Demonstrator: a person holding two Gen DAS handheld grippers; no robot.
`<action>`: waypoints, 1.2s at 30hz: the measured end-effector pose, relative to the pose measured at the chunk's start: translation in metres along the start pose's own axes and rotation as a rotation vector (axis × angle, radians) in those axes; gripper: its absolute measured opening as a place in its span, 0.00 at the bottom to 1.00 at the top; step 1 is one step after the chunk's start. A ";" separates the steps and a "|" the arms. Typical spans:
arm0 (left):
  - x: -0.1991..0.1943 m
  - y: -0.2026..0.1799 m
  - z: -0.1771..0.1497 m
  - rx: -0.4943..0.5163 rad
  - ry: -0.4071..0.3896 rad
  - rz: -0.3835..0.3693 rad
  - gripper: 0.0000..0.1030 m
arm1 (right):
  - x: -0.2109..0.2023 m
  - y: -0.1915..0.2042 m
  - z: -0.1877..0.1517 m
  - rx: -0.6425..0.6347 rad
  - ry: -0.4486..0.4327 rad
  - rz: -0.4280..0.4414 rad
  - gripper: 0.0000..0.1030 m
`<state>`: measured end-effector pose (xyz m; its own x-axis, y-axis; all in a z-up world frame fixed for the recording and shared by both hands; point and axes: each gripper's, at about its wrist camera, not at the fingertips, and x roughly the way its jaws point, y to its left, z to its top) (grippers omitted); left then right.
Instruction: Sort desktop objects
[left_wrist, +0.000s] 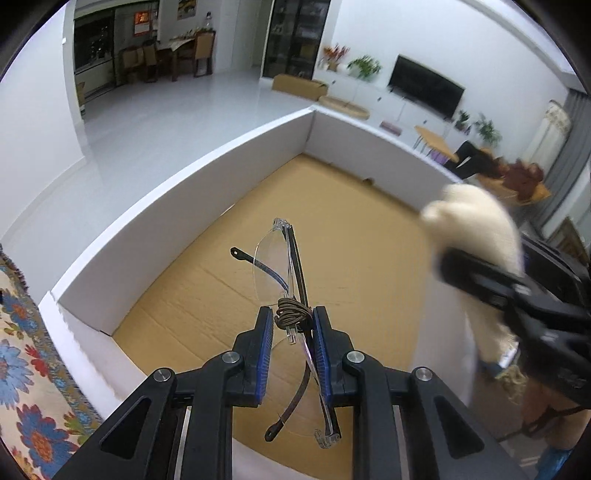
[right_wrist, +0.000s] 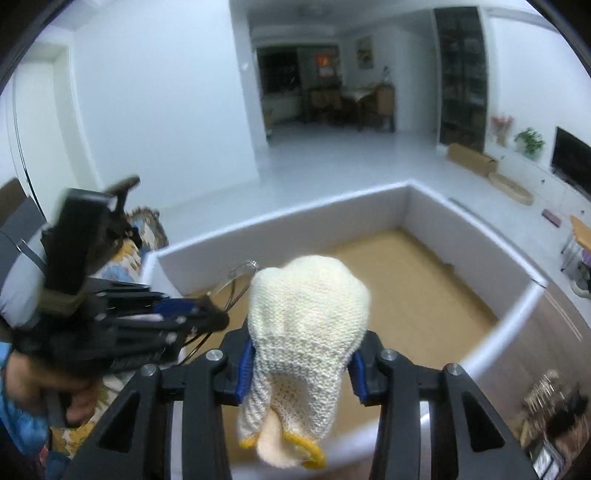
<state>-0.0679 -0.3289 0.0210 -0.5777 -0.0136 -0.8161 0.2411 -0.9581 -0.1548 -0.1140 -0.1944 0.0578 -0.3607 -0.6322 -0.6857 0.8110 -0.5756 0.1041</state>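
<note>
I note left gripper pinching rimless glasses, clear lenses, thin dark temples. Right gripper clamps cream knit glove. Both above white-walled box, cardboard floor.

The left gripper is clamped on folded rimless glasses with a brown cord wound round them, above the white-walled box. At right, the blurred right gripper grips a cream knitted glove.
</note>
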 end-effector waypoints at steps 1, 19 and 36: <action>0.010 0.002 0.003 -0.001 0.035 0.029 0.23 | 0.015 -0.003 0.002 0.008 0.029 0.002 0.51; -0.059 -0.071 -0.039 0.123 -0.051 -0.083 0.85 | -0.141 -0.060 -0.124 0.156 -0.043 -0.087 1.00; 0.058 -0.288 -0.157 0.516 0.122 -0.174 1.00 | -0.221 -0.134 -0.375 0.385 0.210 -0.470 1.00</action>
<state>-0.0489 -0.0090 -0.0693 -0.4734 0.1616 -0.8659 -0.2807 -0.9594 -0.0256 0.0299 0.2167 -0.0743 -0.5085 -0.1745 -0.8432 0.3508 -0.9363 -0.0178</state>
